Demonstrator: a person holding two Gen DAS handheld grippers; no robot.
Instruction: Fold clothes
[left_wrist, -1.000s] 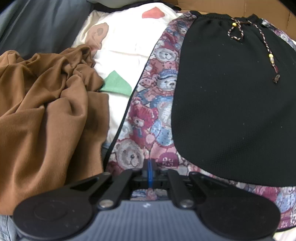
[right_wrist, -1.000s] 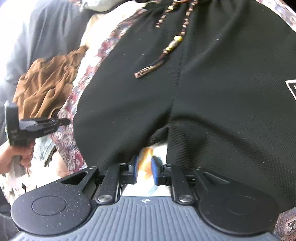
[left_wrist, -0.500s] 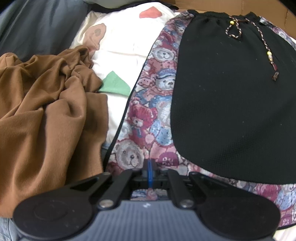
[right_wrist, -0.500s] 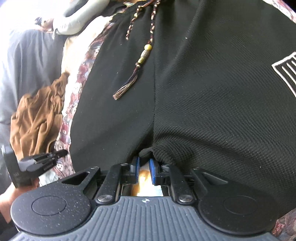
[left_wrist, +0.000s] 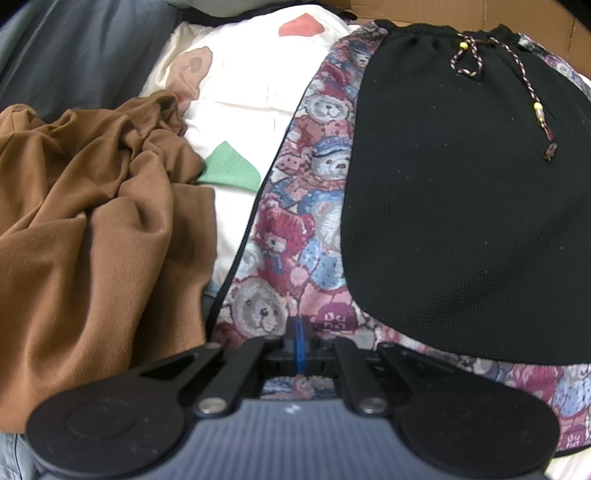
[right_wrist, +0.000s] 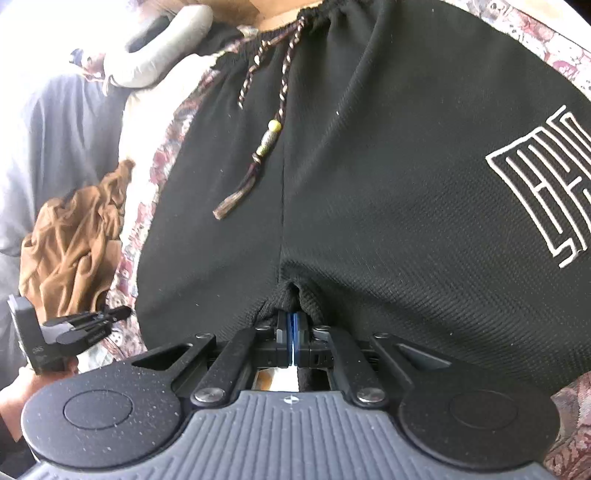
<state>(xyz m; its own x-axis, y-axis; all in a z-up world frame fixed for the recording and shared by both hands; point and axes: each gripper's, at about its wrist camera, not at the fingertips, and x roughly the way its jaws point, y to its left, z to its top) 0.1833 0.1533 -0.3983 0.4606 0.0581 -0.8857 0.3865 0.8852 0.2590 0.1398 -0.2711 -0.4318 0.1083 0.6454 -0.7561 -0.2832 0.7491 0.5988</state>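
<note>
Over on the left the left gripper (left_wrist: 299, 343) hasn't budged, fingers together on nothing, above the teddy-bear blanket (left_wrist: 295, 221) beside the brown garment (left_wrist: 92, 229). The right gripper (right_wrist: 293, 332) has just closed and now pinches the crotch of the black shorts (right_wrist: 369, 166) lying flat on the blanket, so I'd say the fold is about to start.

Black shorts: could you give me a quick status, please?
Right gripper shut on black shorts at crotch. Left gripper shut, empty, over teddy-bear blanket. Brown garment heaped aside, clear.

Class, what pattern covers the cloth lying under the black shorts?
Teddy bears, in red and blue; clearest in the left wrist view.
</note>
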